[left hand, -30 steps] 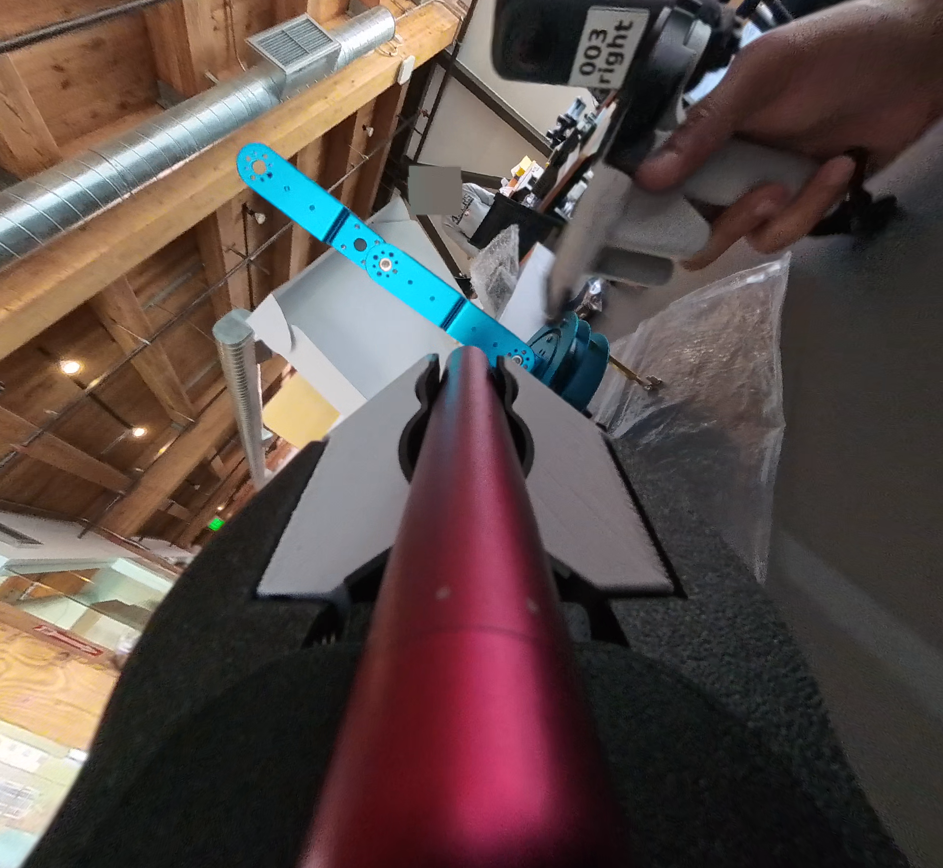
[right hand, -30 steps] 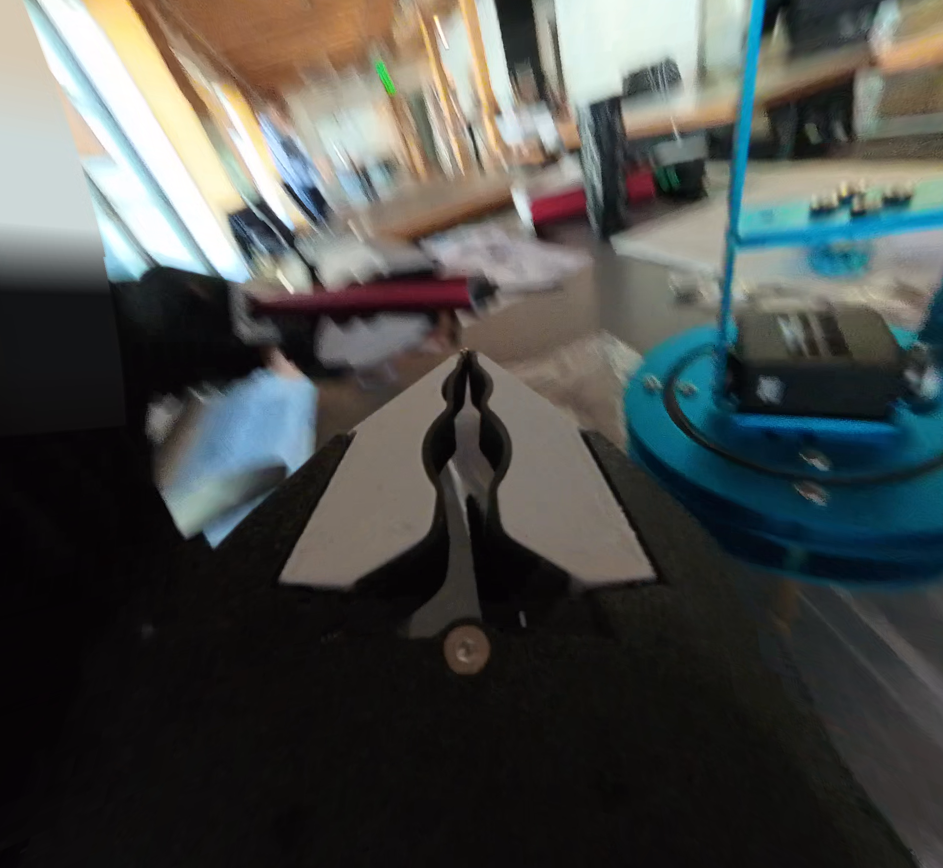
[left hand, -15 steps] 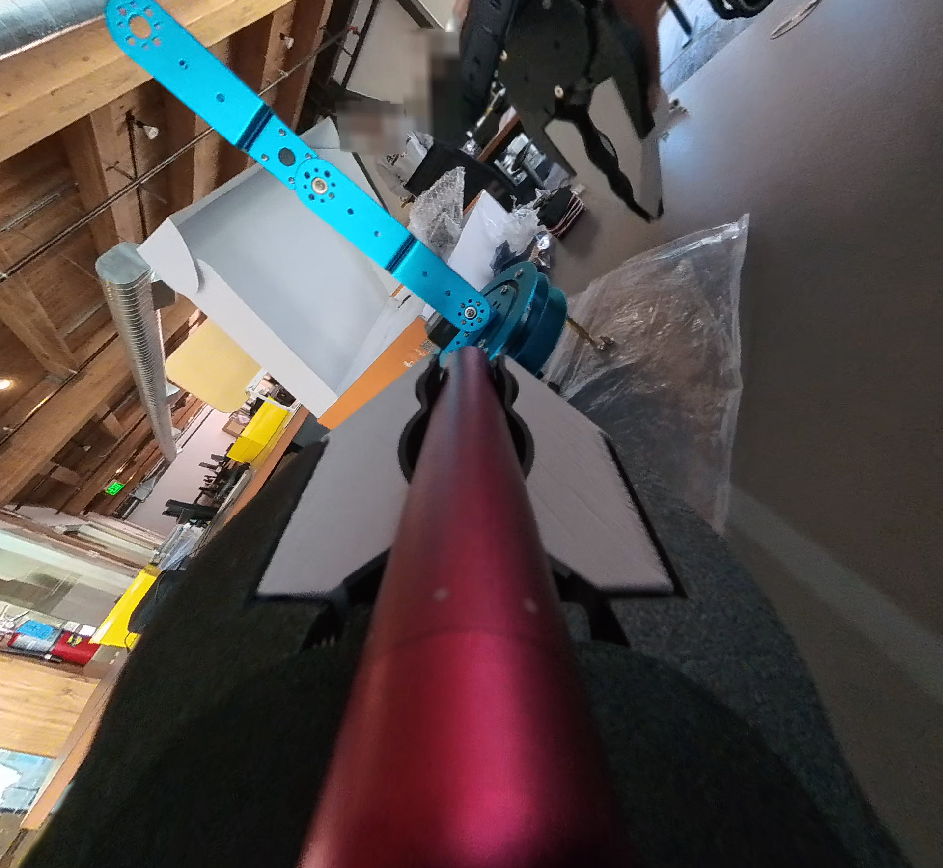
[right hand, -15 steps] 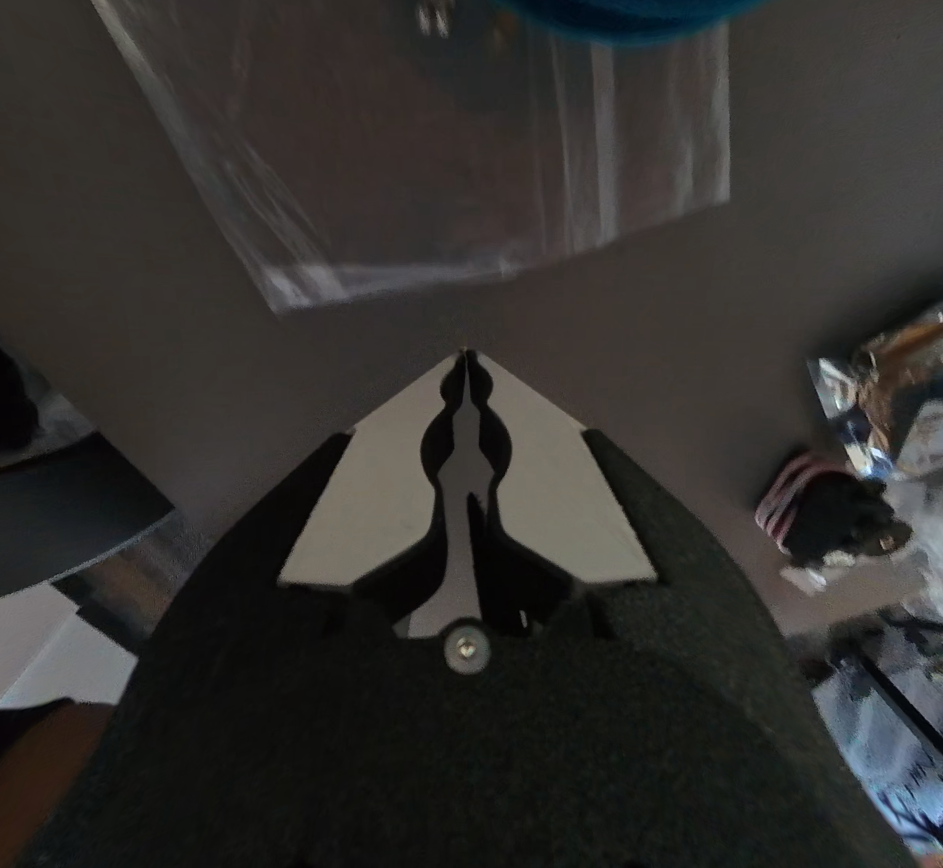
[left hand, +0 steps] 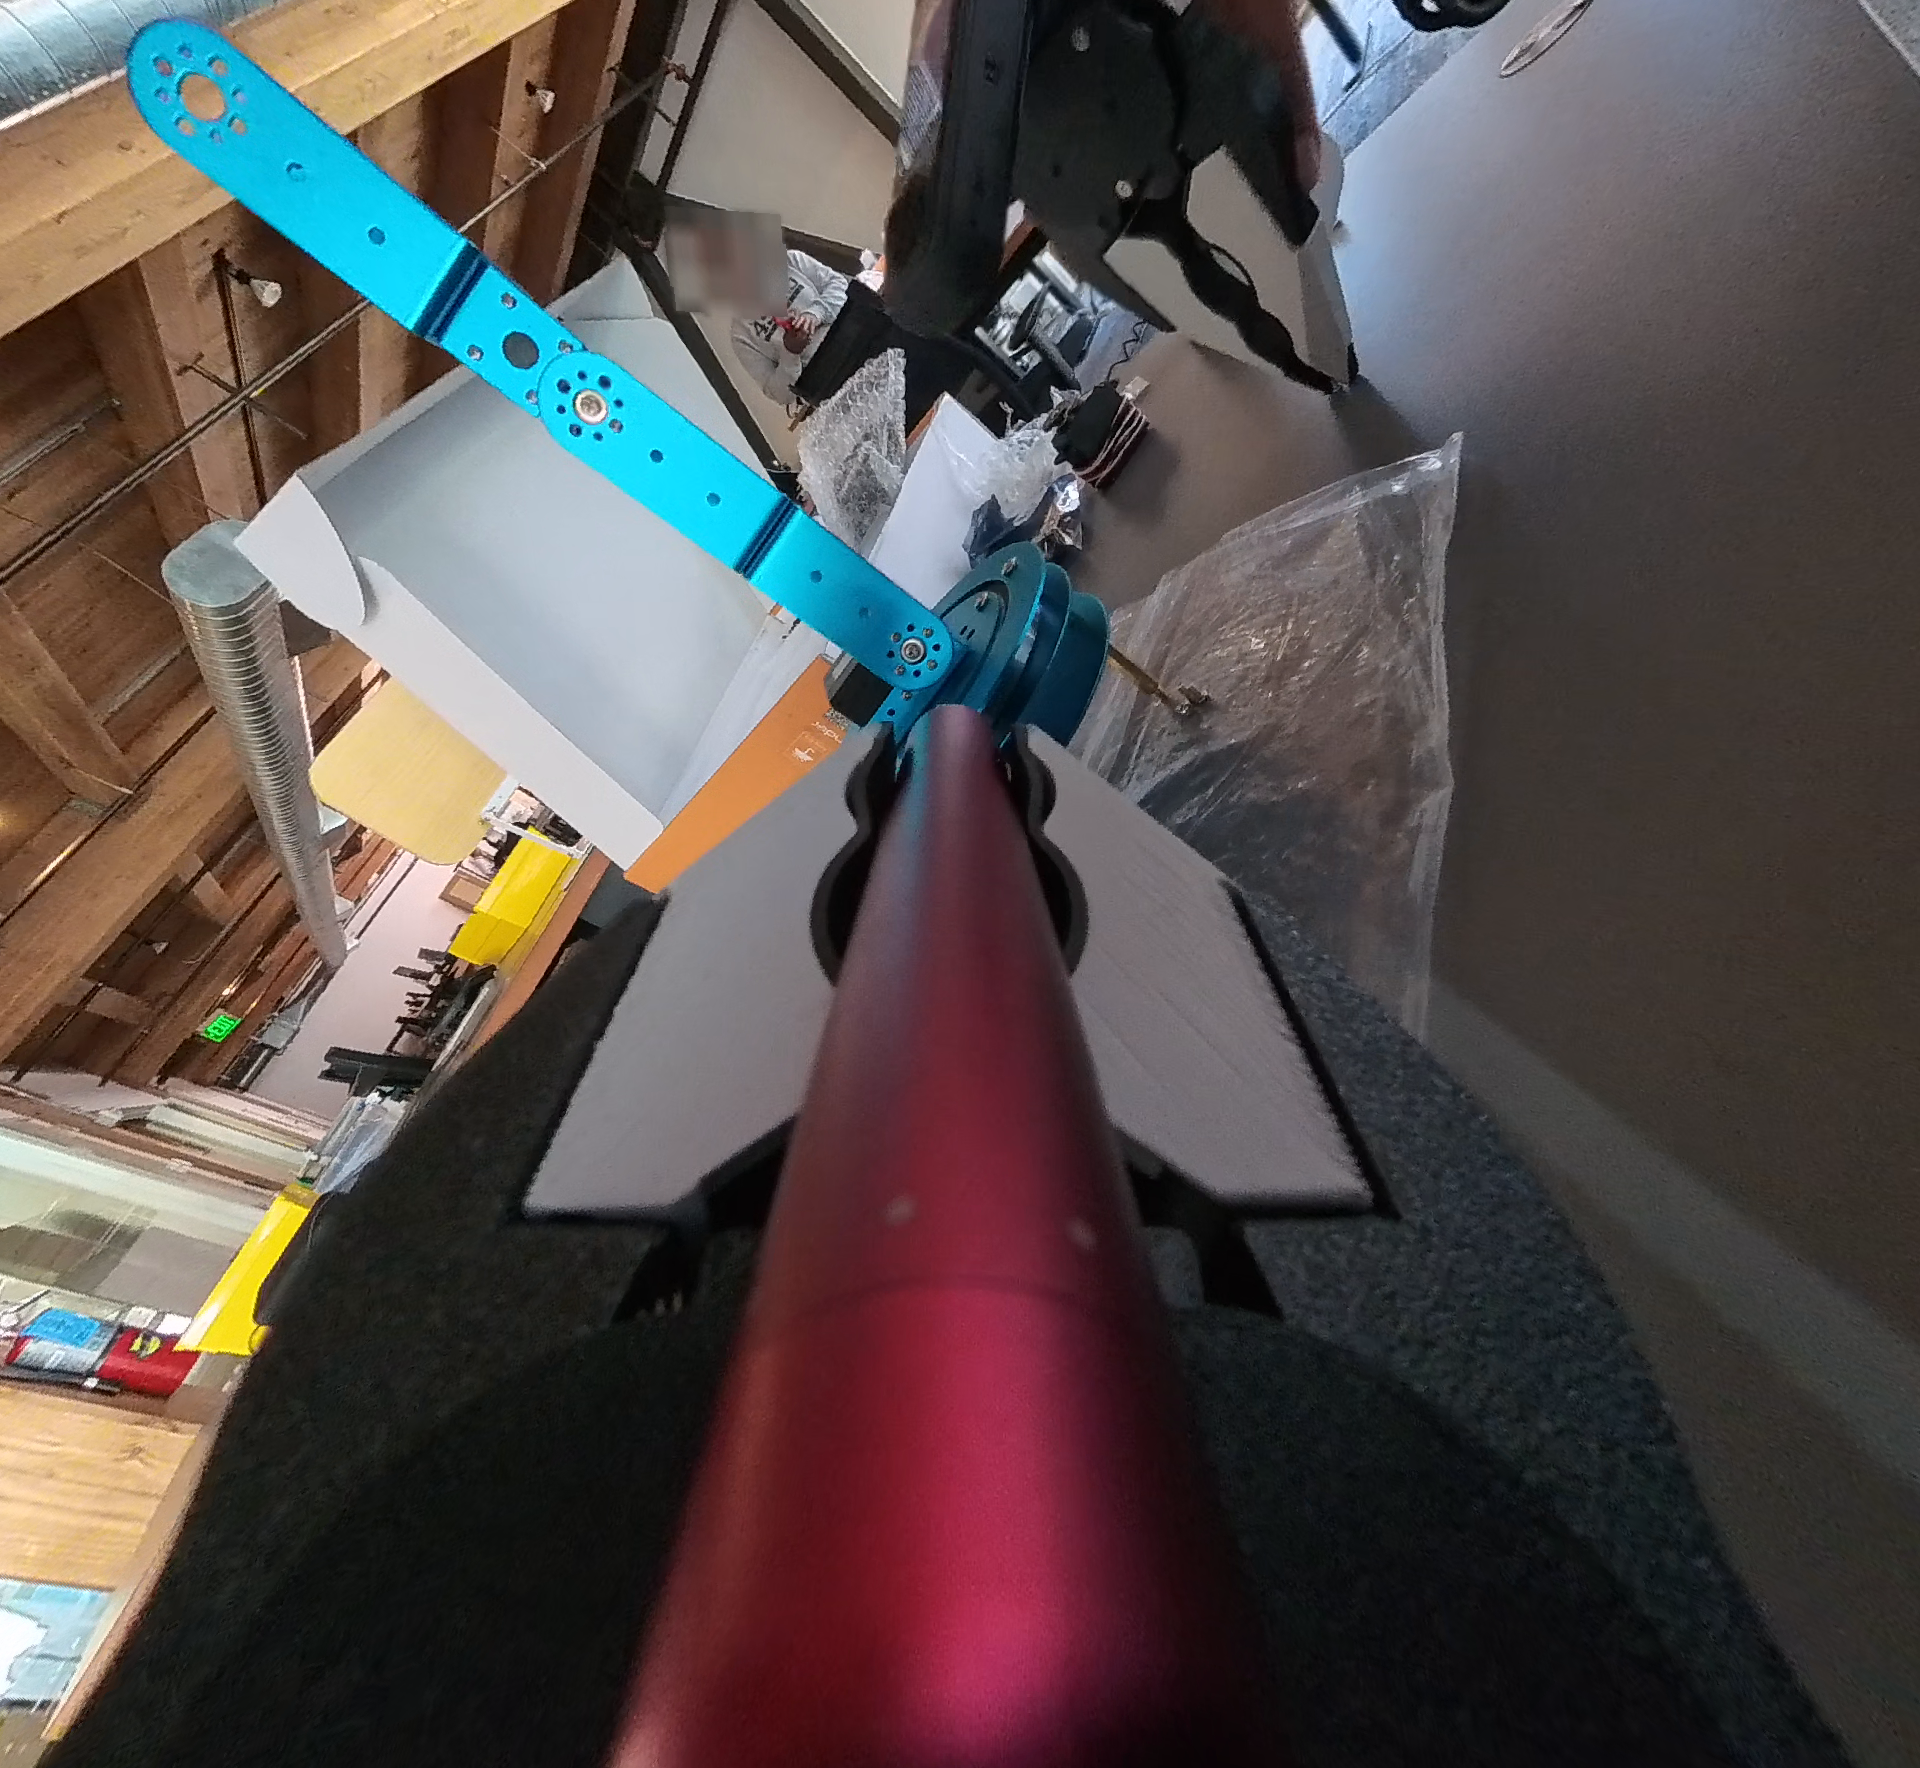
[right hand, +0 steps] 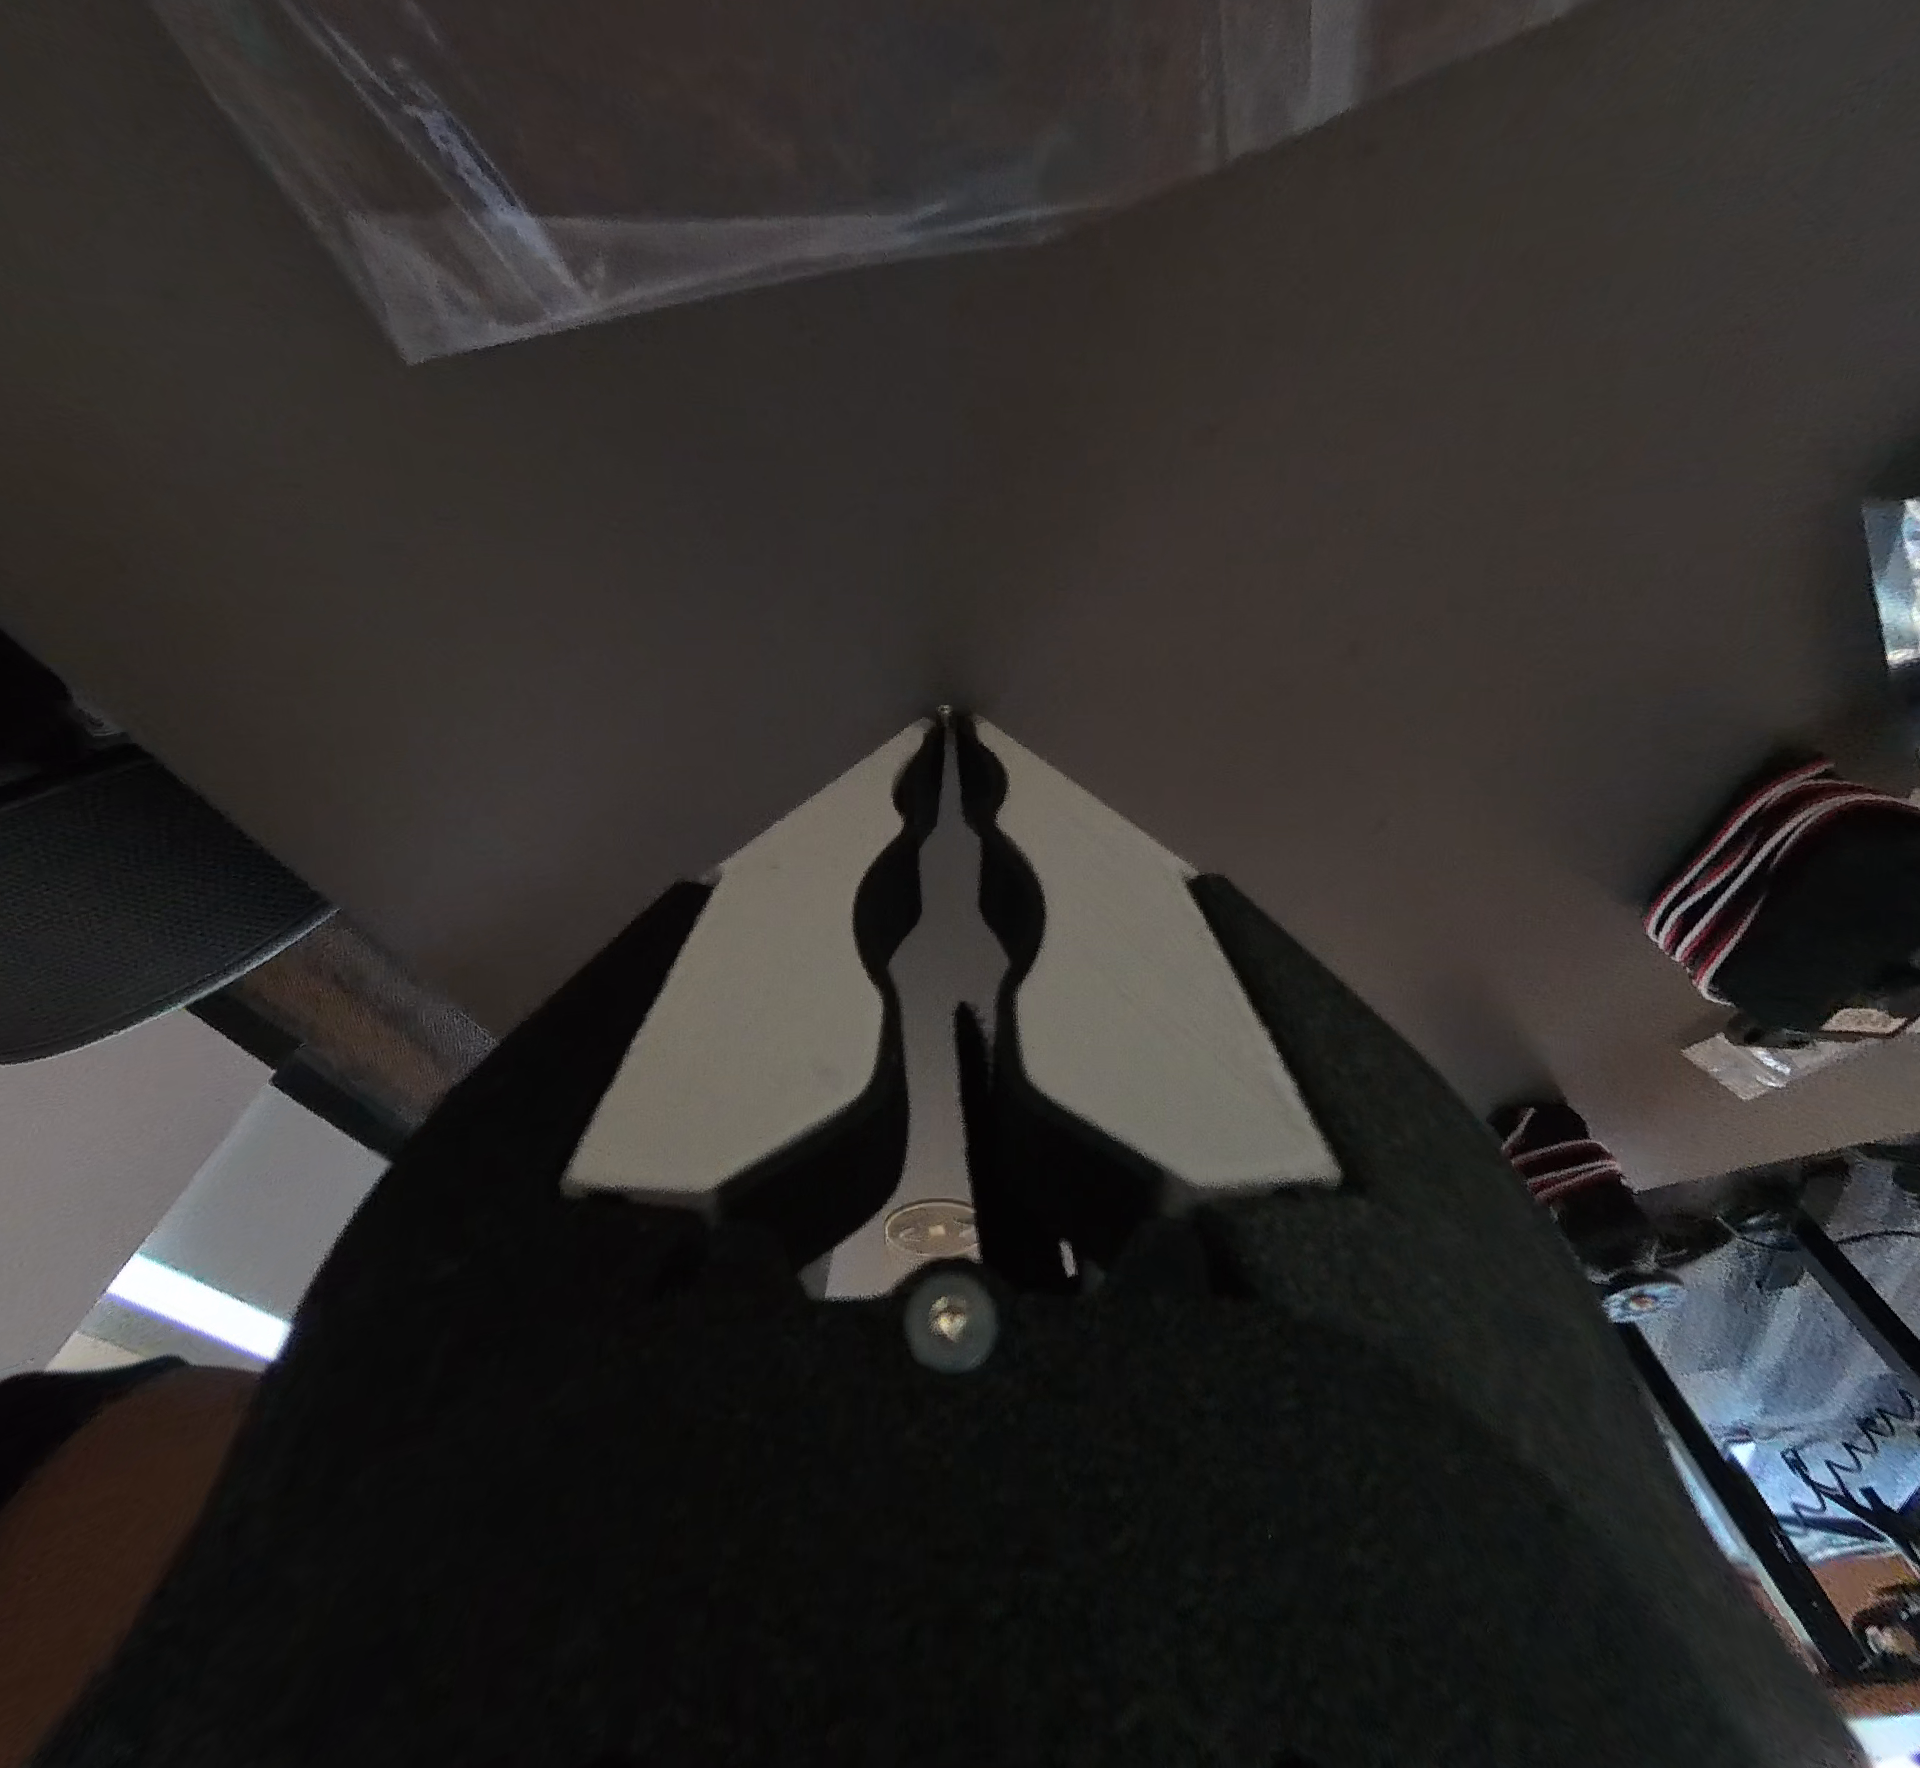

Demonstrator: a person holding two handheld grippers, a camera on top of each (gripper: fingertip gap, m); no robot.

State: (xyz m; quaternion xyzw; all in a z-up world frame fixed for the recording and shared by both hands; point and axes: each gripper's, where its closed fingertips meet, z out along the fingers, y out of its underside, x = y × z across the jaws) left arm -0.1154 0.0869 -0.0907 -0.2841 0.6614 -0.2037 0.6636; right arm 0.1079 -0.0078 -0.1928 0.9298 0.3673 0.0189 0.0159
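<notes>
Two tools show — the left tool (left hand: 951,750) clamped on one dark-red metal cylinder (left hand: 940,1199), and the right tool (right hand: 948,719) with its fingers pressed together on one thin metal piece (right hand: 940,991). One blue perforated metal arm (left hand: 540,368) rises from one round blue base (left hand: 1049,638), beside one clear plastic bag (left hand: 1309,679) on the one grey table (left hand: 1662,471). Two bundles of red, white and black wire lie at the table's edge — one (right hand: 1766,845) higher, one (right hand: 1558,1157) lower.
</notes>
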